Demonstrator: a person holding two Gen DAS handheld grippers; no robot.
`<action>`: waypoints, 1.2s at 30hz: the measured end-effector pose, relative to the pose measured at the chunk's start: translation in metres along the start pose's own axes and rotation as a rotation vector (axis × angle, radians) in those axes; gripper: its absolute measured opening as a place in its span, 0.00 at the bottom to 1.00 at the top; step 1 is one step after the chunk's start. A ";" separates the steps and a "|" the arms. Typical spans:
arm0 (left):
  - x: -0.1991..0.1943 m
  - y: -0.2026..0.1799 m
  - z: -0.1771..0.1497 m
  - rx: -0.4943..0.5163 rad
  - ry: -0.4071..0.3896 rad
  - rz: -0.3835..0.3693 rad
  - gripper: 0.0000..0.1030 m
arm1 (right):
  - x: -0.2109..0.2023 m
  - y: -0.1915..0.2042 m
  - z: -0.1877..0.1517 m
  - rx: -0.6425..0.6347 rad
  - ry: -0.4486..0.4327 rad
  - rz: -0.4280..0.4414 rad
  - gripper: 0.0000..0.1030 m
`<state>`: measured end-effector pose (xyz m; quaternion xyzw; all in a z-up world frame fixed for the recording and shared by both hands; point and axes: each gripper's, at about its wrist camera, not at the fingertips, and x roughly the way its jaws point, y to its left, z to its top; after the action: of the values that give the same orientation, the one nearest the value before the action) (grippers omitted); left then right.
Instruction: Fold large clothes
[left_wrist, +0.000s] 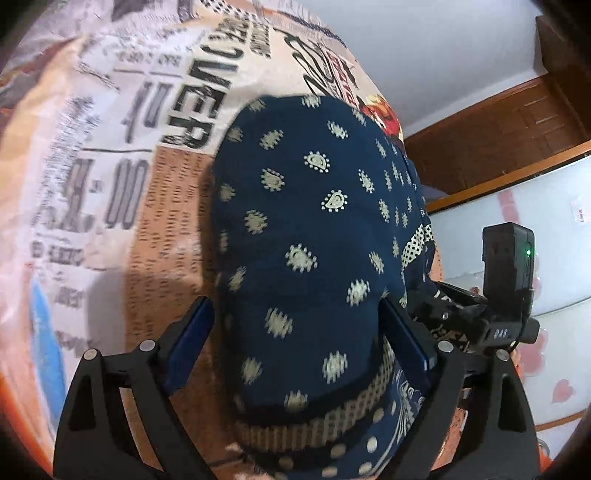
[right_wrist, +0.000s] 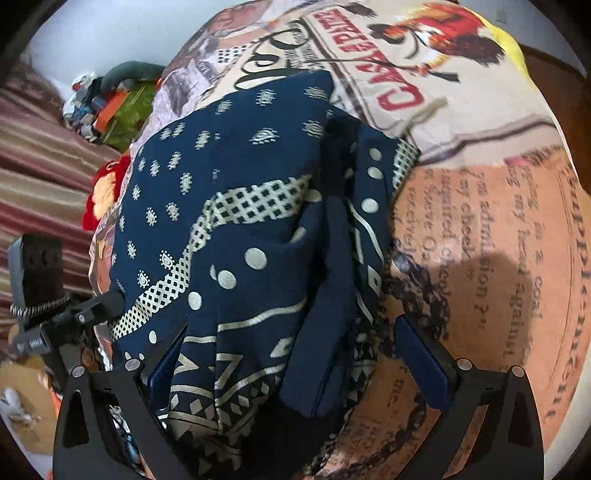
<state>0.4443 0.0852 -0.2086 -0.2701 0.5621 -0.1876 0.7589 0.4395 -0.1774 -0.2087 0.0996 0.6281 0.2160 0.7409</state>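
A folded navy garment (left_wrist: 303, 229) with cream paisley dots and a lattice band lies on the newsprint-patterned bedsheet (left_wrist: 110, 177). My left gripper (left_wrist: 299, 328) is open wide and points down over the near end of the bundle, which lies between its blue pads; the right pad sits against the cloth edge. In the right wrist view the same garment (right_wrist: 240, 229) shows its bunched, banded end. My right gripper (right_wrist: 291, 350) is open wide around that end. Cloth drapes over its left finger (right_wrist: 166, 358), while its right finger (right_wrist: 421, 350) stands clear of the fabric.
The bedsheet (right_wrist: 480, 240) spreads on all sides of the bundle. A white cabinet with heart stickers (left_wrist: 546, 266) and brown wooden furniture (left_wrist: 498, 140) stand to the right. A striped blanket (right_wrist: 33, 166), a heap of small colourful items (right_wrist: 118, 103) and a red-yellow plush (right_wrist: 103, 195) lie beyond the bed.
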 end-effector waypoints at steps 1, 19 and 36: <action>0.007 0.001 0.003 -0.009 0.012 -0.010 0.91 | 0.003 0.004 0.002 -0.016 -0.002 0.008 1.00; 0.030 -0.012 0.011 -0.014 -0.024 -0.033 0.78 | 0.014 0.020 0.009 -0.022 -0.100 0.108 0.59; -0.034 -0.049 0.010 0.093 -0.132 -0.018 0.62 | -0.033 0.059 -0.005 -0.080 -0.204 0.133 0.31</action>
<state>0.4445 0.0693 -0.1504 -0.2515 0.4990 -0.2021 0.8043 0.4192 -0.1402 -0.1558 0.1327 0.5326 0.2780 0.7883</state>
